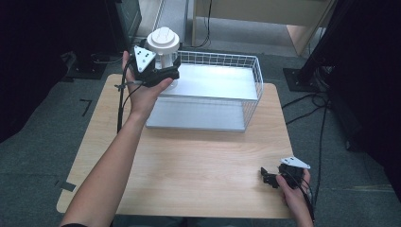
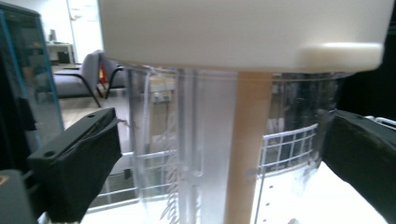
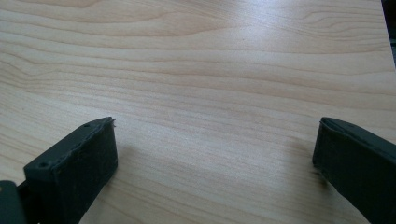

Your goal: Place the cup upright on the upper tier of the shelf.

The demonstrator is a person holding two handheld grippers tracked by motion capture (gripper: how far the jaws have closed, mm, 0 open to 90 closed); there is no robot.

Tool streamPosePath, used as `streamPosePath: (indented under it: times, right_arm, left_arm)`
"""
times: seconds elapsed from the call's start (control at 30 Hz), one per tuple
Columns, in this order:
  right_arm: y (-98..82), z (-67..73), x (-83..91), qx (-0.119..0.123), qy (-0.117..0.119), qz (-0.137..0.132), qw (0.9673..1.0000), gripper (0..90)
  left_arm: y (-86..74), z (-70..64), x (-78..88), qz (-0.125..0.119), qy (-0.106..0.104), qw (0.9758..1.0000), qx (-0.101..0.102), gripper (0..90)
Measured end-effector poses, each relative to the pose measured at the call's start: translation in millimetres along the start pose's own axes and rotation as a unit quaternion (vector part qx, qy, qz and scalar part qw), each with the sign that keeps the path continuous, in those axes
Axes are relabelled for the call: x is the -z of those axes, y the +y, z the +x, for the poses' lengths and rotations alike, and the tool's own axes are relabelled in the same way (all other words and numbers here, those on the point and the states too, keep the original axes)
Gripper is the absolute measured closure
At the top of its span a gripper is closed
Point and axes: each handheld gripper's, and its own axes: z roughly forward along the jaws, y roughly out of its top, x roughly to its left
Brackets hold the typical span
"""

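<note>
Overhead, a light wooden table (image 1: 189, 165) sits on a grey floor, and a person's forearms reach in from the near edge. At the far side of the table stands a white wire basket (image 1: 253, 78) set on two stepped metal shelves (image 1: 198, 113), its near side open.

At the basket's far left corner stands a clear plastic container (image 2: 196, 154) with a white lid (image 1: 163, 41) — upright, resting on the upper shelf. The left gripper (image 1: 163, 71) is held level at its body. In the left gripper view the container stands between the two black jaws, which are spread wide, with a visible gap on each side; neither pad presses on it.

Near the table's front right corner, well apart from the basket, the right gripper (image 1: 267, 177) lies low over the bare wood. Its jaws are also spread apart — the right gripper view shows plain tabletop between them.
</note>
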Motion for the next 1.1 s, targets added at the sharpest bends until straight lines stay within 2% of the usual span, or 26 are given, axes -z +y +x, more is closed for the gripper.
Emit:
streamPosePath:
  times: [0.5, 0.77, 1.1]
  right_arm:
    - [0.1, 0.2, 0.1, -0.001, -0.001, 0.0, 1.0, 0.0]
    - [0.1, 0.1, 0.1, -0.001, 0.0, 0.0, 1.0, 0.0]
    - [0.1, 0.1, 0.1, -0.001, 0.0, 0.0, 1.0, 0.0]
  left_arm:
    - [2.6, 4.5, 15.5, -0.007, -0.008, 0.9999, 0.001, 0.0]
    - [3.8, 5.1, 24.7, -0.013, -0.008, 0.9999, -0.006, 0.0]
    - [-2.6, 4.0, 39.5, -0.021, -0.014, 0.9997, -0.006, 0.0]
